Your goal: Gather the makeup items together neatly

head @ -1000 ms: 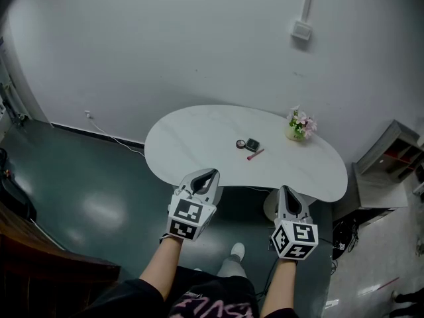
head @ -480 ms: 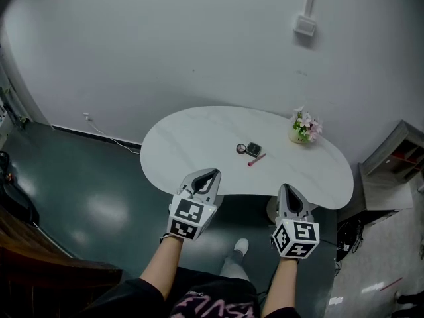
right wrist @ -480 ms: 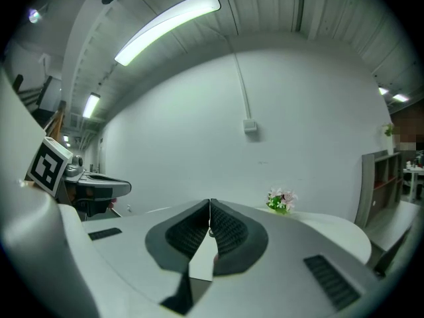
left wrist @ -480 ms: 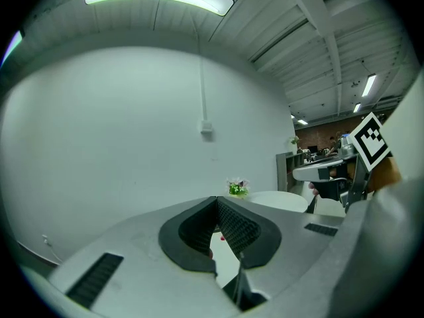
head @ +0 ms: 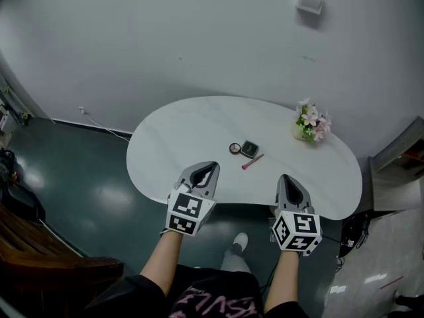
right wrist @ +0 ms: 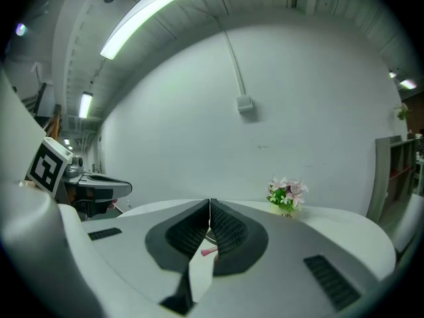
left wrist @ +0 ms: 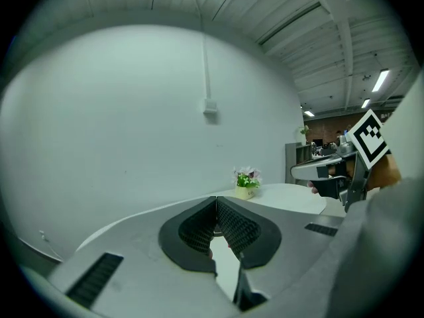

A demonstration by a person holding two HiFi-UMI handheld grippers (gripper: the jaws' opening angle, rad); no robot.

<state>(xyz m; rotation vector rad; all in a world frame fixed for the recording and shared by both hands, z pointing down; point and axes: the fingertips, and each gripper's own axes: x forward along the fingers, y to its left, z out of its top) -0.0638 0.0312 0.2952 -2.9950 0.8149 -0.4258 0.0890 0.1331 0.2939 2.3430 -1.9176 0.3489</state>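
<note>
**Head view.** We see the left tongs and the right tongs side by side over the near edge of the white table. Both are closed and hold nothing. The makeup items lie ahead of the tongs, between their two lines. The round compact touches or nearly touches the square compact. The pink stick lies just beside the square compact, on the side nearer the right tongs. A flower pot stands beyond the right tongs, well apart from the items.

**Left gripper view.** The jaws meet along their whole length with nothing between them. The flower pot shows past their tips.

**Right gripper view.** The jaws are likewise together and empty. The tip of the pink stick shows on the table below them.

**Risks.** We judge that tongs pushed forward while closed could knock the stick into a roll or scatter the compacts. The flat compacts may slip from a shallow pinch. A wide sweep of the right tongs could tip the flower pot.

**Writing.** We can read no brand or label. The cubes carry only square markers.
</note>
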